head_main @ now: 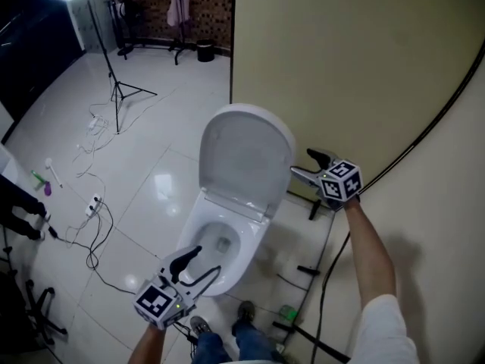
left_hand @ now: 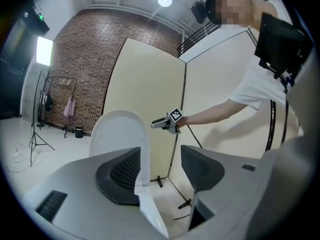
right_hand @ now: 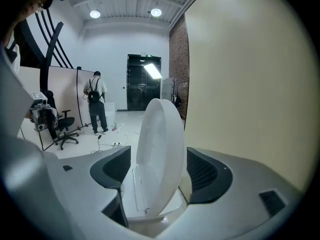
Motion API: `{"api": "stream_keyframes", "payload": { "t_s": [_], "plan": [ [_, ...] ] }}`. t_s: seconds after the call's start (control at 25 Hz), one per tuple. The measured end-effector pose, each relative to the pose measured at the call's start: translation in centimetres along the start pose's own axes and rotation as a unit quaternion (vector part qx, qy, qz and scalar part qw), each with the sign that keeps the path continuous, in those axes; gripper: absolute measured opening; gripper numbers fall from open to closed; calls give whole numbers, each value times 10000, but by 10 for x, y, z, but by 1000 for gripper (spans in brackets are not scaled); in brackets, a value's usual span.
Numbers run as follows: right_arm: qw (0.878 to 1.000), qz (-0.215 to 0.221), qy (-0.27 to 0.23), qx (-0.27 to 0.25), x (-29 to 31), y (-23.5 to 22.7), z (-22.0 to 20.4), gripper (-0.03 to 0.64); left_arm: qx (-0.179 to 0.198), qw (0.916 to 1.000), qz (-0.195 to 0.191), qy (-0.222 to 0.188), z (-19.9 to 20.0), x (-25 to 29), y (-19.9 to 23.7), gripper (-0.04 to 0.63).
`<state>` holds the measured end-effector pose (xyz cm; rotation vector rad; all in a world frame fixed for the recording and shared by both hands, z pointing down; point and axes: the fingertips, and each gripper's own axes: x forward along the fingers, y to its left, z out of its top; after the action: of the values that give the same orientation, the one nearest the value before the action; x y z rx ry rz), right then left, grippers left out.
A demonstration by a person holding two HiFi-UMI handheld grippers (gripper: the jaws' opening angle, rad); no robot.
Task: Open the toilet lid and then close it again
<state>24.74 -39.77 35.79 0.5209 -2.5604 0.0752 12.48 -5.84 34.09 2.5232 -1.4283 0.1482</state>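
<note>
The white toilet stands against the beige panel with its lid [head_main: 246, 158] raised upright over the bowl [head_main: 216, 241]. My right gripper [head_main: 303, 163] hovers just right of the lid's edge, jaws open, not touching it. In the right gripper view the lid [right_hand: 160, 149] shows edge-on ahead, in line with the gap of the right gripper [right_hand: 159, 171]. My left gripper [head_main: 203, 262] hangs over the bowl's near rim, open with nothing held. From the left gripper view the lid [left_hand: 117, 134] rises behind the left gripper [left_hand: 160, 166], and the right gripper [left_hand: 159, 123] shows beside it.
The beige partition [head_main: 356, 59] has black feet [head_main: 309, 270] and a black cable [head_main: 424, 131] on the floor to the right. A light stand [head_main: 117, 89] and power cables [head_main: 91, 211] lie left. A person [right_hand: 96, 101] and an office chair [right_hand: 65, 126] are far off.
</note>
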Motion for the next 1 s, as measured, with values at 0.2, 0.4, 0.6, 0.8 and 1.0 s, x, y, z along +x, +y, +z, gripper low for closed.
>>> {"api": "stream_keyframes", "payload": {
  "t_s": [0.2,0.4,0.6,0.8,1.0],
  "plan": [
    [9990,214,-24,399,36,-29,21,341,-40,10000,-39,54,4,1,4,250],
    [9978,594,1,307,51,-29,30,201,-132,9998,98,72,1,-5,17,250],
    [9983,494,108,-284,44,1,24,198,-46,9997,148,171,-8,-15,22,250],
    [9930,-32,-131,-1176,6,99,18,198,-20,9997,209,110,-5,-38,18,250],
    [9679,-585,-25,-2444,-11,227,-43,196,-476,9982,325,162,-37,-71,13,250]
  ]
}}
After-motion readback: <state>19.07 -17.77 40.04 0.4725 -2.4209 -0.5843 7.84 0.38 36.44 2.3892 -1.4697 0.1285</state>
